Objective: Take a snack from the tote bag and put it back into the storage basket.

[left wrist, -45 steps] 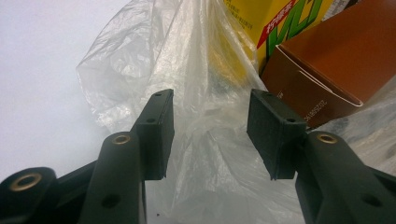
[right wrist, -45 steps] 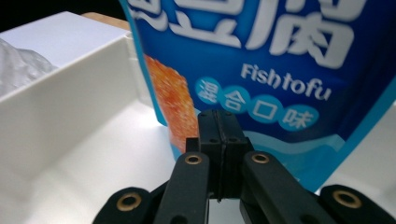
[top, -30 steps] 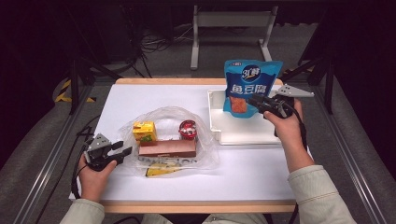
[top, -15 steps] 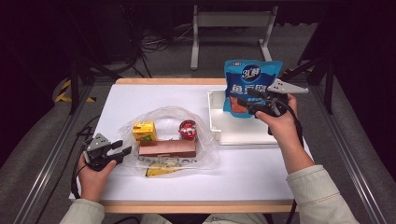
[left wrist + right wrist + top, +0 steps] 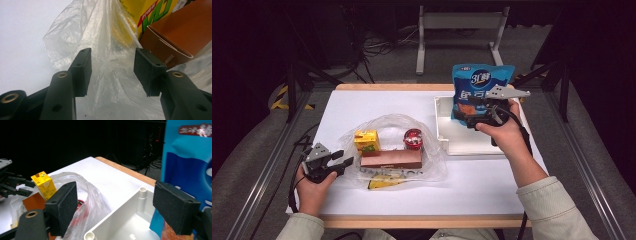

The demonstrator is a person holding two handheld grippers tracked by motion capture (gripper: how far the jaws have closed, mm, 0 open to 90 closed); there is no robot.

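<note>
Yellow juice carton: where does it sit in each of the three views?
High view: yellow juice carton left of centre, inside the clear plastic bag.
Left gripper view: carton at the top edge, right of centre, behind the bag film.
Right gripper view: carton at mid-left.
Shared landmark: the brown box beside it.

overhead view and close gripper views share plastic bag (image 5: 392, 150).

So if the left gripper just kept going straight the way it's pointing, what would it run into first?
The left gripper would meet the clear plastic bag first; the film already lies between its open jaws. Behind it, probably the yellow carton, with the brown box just to one side, though depth is hard to judge.
</note>
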